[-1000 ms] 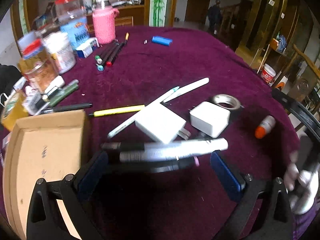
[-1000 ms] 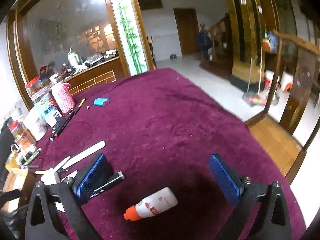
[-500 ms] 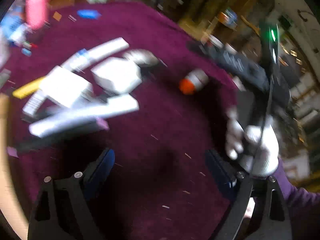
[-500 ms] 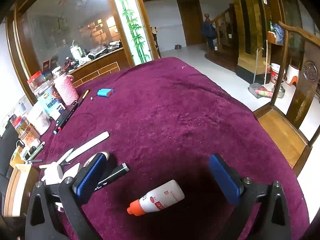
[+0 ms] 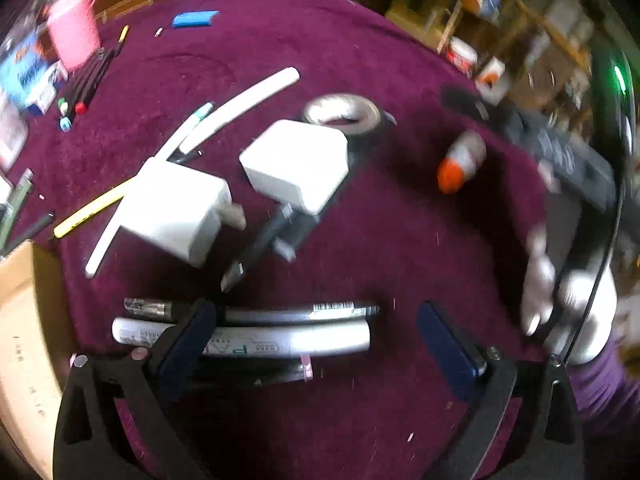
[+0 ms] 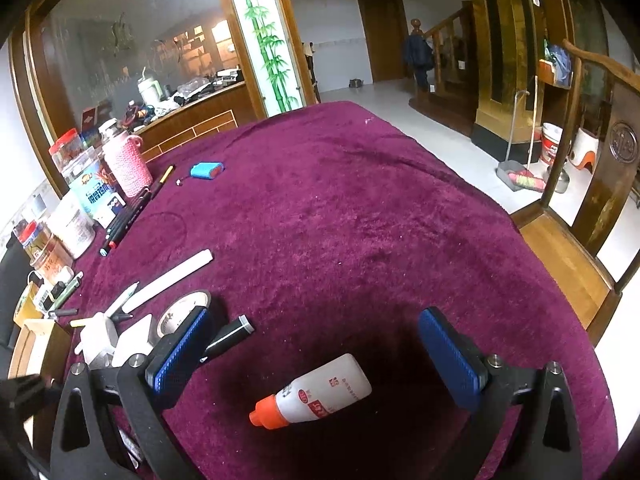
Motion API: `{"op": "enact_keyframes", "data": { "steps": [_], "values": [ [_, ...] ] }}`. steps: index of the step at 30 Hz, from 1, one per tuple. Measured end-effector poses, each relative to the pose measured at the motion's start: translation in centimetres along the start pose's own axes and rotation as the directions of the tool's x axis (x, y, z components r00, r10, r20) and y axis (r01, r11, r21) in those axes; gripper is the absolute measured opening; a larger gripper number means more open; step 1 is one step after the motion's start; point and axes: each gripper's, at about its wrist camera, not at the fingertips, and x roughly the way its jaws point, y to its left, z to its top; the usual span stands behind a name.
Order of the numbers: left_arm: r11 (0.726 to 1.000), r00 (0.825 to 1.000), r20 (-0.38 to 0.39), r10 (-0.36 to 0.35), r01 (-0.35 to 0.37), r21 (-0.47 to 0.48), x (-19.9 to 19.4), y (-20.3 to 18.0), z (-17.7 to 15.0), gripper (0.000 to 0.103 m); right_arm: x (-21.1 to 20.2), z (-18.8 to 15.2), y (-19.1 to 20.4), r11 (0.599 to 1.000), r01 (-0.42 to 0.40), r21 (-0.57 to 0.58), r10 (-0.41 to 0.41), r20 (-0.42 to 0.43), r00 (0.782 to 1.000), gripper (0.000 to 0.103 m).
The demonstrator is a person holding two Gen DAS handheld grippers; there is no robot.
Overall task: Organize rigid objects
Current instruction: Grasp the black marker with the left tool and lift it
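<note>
Two hand-held grippers over a wide desk (image 6: 360, 208) draped in plum-coloured velvet cloth. Largest nearby: a brown cardboard box (image 5: 24, 340) at the desk's left edge, likely the place for sorted items. Next, two white square power adapters (image 5: 298, 164) side by side, touching a silver tape roll (image 5: 342, 112). Then a bundle of long silver and white marker pens (image 5: 288, 338) lying crosswise, partly between the jaws of the left hand-held gripper (image 5: 316, 336), which stand wide, having just been opening again, pads pressing nothing. Smallest: a white plastic squeeze bottle with an orange cap (image 6: 316, 394) on its side between the spread, empty jaws of the right hand-held gripper (image 6: 316, 352). Step in hand, by judgement: lining up a pickup on the markers. Next move calls for lowering, centring over the bundle, and closing on one pen only.
</note>
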Motion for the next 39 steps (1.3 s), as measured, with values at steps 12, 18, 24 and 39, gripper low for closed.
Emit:
{"op": "enact_keyframes", "data": {
  "steps": [12, 18, 24, 39],
  "values": [
    [0.949, 0.991, 0.068, 0.12, -0.094, -0.3, -4.9, 3.2, -9.3, 0.1, 0.1, -0.3, 0.1, 1.0, -0.005, 0.002, 0.006, -0.009, 1.0, 0.102],
    [0.934, 0.993, 0.08, 0.086, -0.053, -0.352, -2.9, 2.5, -6.7, 0.094, 0.1, -0.5, 0.3, 1.0, 0.011, -0.007, -0.011, -0.015, 1.0, 0.102],
    [0.988, 0.995, 0.084, 0.045, -0.032, -0.152, -1.0, -2.0, -4.6, 0.07, 0.3, -0.5, 0.1, 1.0, 0.012, -0.005, -0.012, -0.031, 0.999, 0.102],
    [0.898, 0.973, 0.092, 0.214, -0.158, -0.411, -1.8, 3.4, -4.6, 0.072, 0.6, -0.5, 0.8, 1.0, -0.011, -0.028, 0.01, -0.052, 0.999, 0.102]
  ]
}}
